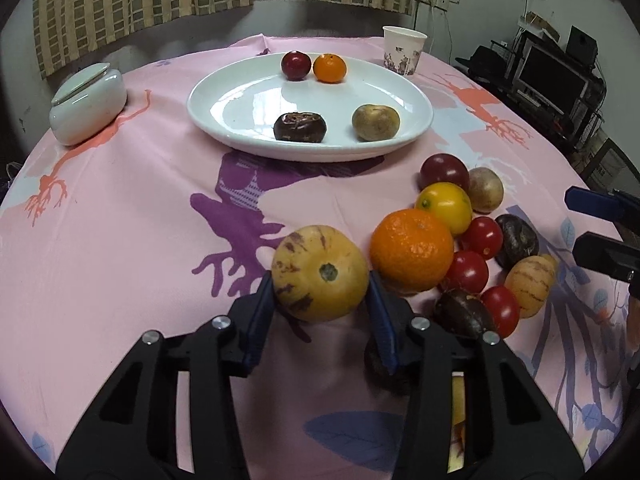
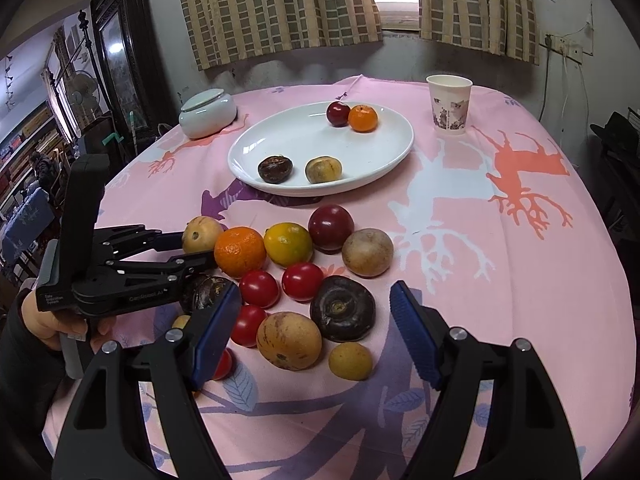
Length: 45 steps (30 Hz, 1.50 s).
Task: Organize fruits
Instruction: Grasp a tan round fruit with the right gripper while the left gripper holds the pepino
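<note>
Pink printed cloth covers the bench. Left tool grips a striped yellow melon, an orange touching it on the right. Ahead: white plate, open cloth before it. Right tool hovers wide over the fruit pile; curtains beyond.

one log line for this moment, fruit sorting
left gripper: shut on striped yellow melon | right gripper: open, over pile | plate: four fruits
</note>
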{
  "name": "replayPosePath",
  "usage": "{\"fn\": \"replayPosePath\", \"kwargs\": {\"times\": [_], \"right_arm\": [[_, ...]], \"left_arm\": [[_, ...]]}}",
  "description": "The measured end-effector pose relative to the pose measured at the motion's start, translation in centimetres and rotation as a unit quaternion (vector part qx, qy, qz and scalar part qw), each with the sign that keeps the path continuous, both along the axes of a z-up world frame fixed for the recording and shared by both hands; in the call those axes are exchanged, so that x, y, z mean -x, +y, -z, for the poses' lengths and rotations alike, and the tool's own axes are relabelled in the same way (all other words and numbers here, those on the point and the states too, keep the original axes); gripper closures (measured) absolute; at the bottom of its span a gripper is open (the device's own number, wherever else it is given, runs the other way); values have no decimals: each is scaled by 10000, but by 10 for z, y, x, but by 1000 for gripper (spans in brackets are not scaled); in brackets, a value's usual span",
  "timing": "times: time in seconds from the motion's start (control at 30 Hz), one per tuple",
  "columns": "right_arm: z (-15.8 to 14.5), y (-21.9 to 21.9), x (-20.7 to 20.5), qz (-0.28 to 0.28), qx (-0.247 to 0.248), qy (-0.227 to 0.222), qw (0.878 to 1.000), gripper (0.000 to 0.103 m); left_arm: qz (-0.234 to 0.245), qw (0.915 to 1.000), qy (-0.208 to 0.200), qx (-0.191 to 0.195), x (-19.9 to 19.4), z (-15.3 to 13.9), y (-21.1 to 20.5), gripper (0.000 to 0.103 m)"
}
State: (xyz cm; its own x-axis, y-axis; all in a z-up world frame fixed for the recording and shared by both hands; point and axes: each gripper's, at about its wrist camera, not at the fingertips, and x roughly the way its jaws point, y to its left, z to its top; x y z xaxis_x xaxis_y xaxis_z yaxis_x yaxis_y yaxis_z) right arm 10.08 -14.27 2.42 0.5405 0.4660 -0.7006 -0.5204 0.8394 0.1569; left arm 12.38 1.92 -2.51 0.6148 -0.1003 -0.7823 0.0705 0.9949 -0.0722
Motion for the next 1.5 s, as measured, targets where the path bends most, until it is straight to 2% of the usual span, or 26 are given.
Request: {"fn": "replayPosePath", "kwargs": {"times": [0.13,0.3,0.4,0.6,0.77,0.97,1.07,1.2,1.27,1.3,1.33,1.43,1.5], "right_arm": [[3,-5,-6,136,47,38,9999,26],[14,-26,-25,992,158,143,9948,26],[22,-29,-30,1154,251,255,9927,26],[28,-20,-28,993,360,275,9940,26],[29,-17,-29,955,411,280,9942,26],[26,-2,-36,784,1188,18,9898,26],[30,6,-46,566,1111,139,9921,26],[31,15,-63,561,1051,292,9924,27],[36,23,-71,525,1134,359,9915,36],[39,27,-74,468,1141,434,9914,54],[41,30,-77,385,1074,524,9921,62],[44,36,-77,473,1183,456,9908,63],[44,32,-77,499,1043,461,9922,64]], "left_arm": [[-116,9998,50,160,1,-1,9,57],[-132,9993,-38,336,-1,3,15,56],[-165,9993,-113,313,-3,4,13,55],[-236,9986,-159,436,-8,4,14,52],[-271,9986,-159,428,-9,3,14,56],[-211,9991,-144,325,-5,3,12,56],[-216,9990,-134,356,-5,4,13,56],[-217,9990,-133,356,-5,4,13,55],[-215,9991,-133,345,-5,4,13,55],[-216,9991,-131,340,-5,5,13,55],[-216,9991,-132,347,-5,5,13,55],[-216,9990,-134,363,-5,5,12,55],[-217,9990,-136,362,-5,5,12,56]]}}
